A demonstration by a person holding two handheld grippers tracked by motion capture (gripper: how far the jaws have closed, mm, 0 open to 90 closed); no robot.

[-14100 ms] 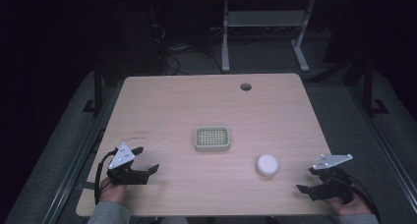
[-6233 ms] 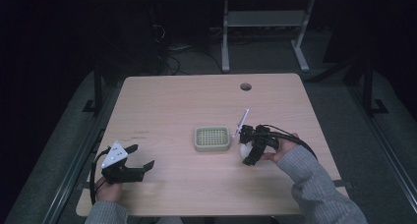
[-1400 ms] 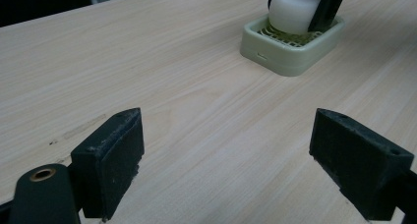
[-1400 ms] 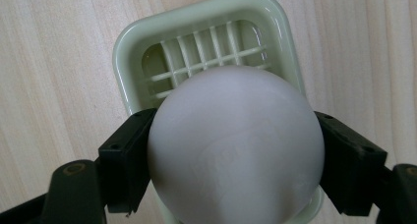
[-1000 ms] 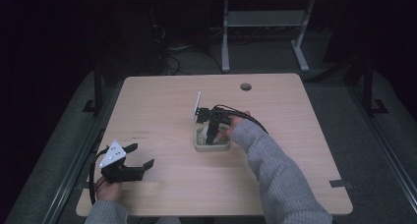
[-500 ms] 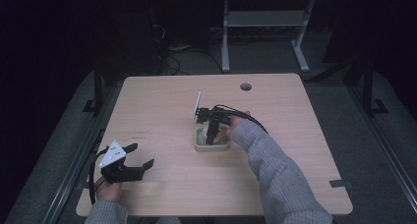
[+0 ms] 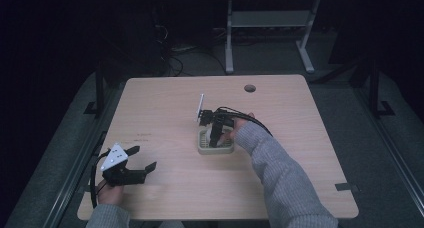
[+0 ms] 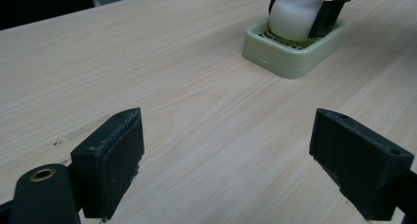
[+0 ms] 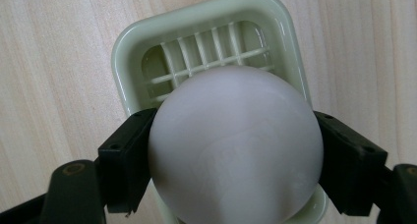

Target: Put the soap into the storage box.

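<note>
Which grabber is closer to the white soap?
The right. The right gripper is clamped on the white soap, over the green dish. The left gripper sits apart from it, open, near the table's front left edge.

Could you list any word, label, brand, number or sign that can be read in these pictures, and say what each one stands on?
None can be read.
The white soap, held by the right gripper over the green soap dish, bears no lettering.
The table has a faint dark mark near its left side, too small and blurred to read.
The left gripper and its grey plate bear no legible text.
</note>
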